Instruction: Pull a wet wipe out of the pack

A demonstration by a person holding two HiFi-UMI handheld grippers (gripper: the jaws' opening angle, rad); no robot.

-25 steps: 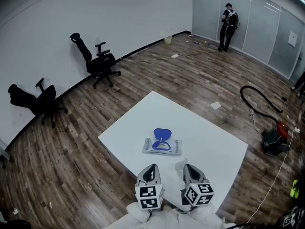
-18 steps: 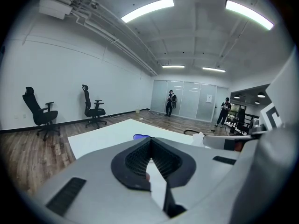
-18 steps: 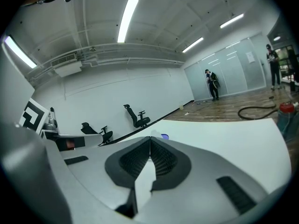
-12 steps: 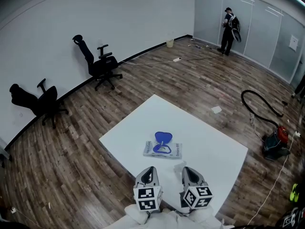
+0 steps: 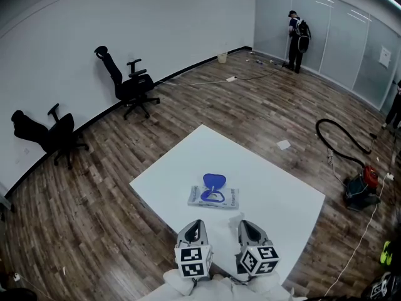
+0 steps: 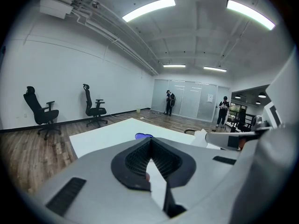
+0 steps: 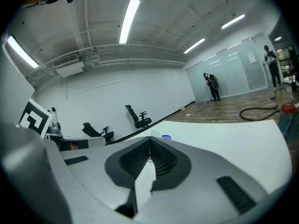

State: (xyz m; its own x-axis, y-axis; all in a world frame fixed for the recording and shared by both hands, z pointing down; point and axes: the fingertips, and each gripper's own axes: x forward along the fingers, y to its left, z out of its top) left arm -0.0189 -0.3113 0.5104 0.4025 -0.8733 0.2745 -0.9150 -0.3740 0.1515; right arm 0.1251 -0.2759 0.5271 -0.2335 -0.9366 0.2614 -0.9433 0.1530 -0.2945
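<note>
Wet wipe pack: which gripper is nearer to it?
Left, narrowly. The left gripper is just short of the pack, by its left half; the right gripper is out past its right end.

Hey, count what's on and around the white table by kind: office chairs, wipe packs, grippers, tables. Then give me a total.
Office chairs: 2
Wet wipe pack: 1
Grippers: 2, left gripper and right gripper
Table: 1
Total: 6

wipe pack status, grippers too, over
Left gripper, right gripper both shut, empty. Wipe pack flat on white table ahead of them, blue lid up, untouched. Nothing in between.
</note>
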